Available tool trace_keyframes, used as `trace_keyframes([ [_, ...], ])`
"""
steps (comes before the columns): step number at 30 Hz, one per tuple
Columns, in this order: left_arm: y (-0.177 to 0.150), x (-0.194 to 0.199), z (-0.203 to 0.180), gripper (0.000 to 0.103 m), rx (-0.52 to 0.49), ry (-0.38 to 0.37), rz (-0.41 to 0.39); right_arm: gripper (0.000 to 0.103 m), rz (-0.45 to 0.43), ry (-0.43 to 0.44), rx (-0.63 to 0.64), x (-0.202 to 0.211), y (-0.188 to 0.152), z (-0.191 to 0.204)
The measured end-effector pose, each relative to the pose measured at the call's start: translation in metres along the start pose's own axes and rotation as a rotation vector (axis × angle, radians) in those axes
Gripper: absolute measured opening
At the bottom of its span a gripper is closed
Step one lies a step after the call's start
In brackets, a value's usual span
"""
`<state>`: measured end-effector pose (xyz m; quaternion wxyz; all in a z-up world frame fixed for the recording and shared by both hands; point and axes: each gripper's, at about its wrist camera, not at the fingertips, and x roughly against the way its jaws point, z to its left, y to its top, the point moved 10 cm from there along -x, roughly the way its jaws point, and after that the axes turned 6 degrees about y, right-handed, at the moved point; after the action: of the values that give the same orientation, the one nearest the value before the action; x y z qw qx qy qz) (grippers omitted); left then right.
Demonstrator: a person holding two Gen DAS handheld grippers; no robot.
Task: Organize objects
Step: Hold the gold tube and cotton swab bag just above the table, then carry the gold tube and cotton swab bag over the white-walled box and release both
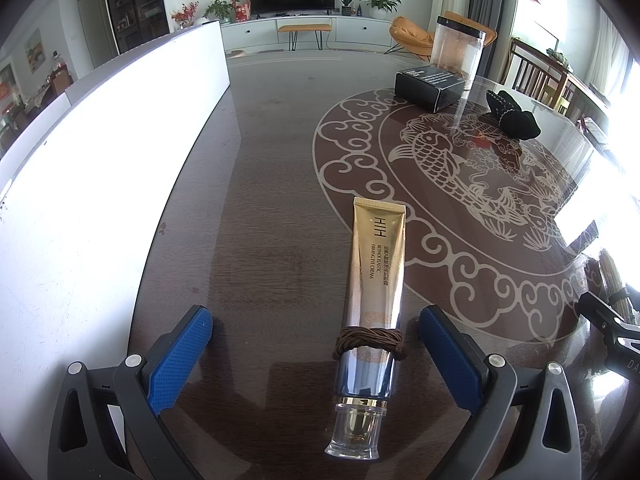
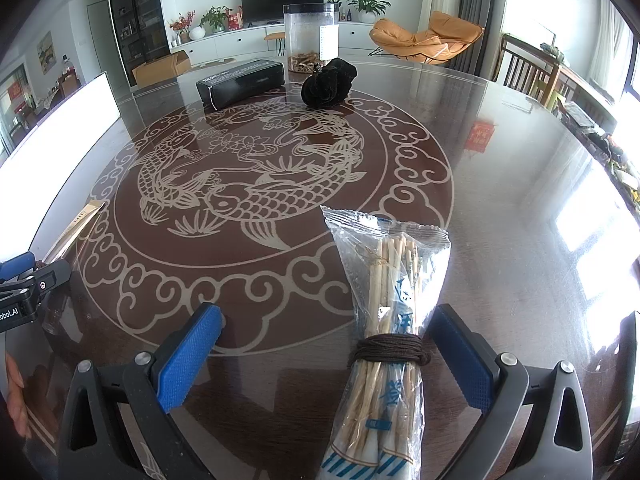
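Two grippers stand wide apart in their jaws, gripping nothing: the left gripper (image 1: pixel 316 354) straddles a gold cream tube (image 1: pixel 370 300) bound with brown cord, the right gripper (image 2: pixel 324 354) a cord-tied pack of chopsticks (image 2: pixel 386 320), both lying on the glass table (image 2: pixel 500 200). Farther off sit a black box (image 2: pixel 240 80), a black pouch (image 2: pixel 328 82) and a clear jar (image 2: pixel 310 36).

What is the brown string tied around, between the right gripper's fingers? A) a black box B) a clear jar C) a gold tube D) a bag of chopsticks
D: in the right wrist view the brown string wraps a clear bag of chopsticks lying between the open fingers of the right gripper.
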<state>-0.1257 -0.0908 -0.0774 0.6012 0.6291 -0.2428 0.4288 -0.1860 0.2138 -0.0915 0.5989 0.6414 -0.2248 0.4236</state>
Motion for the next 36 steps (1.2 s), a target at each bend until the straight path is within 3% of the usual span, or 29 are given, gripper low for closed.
trace_keyframes([
  [30,0.000,-0.001,-0.001,0.103,-0.006,-0.002,0.004,0.103,-0.001,0.001,0.001,0.001,0.000,0.000],
  [36,-0.003,0.000,-0.011,0.103,-0.164,-0.114,0.116,0.103,-0.001,0.001,0.001,0.001,0.000,0.000],
])
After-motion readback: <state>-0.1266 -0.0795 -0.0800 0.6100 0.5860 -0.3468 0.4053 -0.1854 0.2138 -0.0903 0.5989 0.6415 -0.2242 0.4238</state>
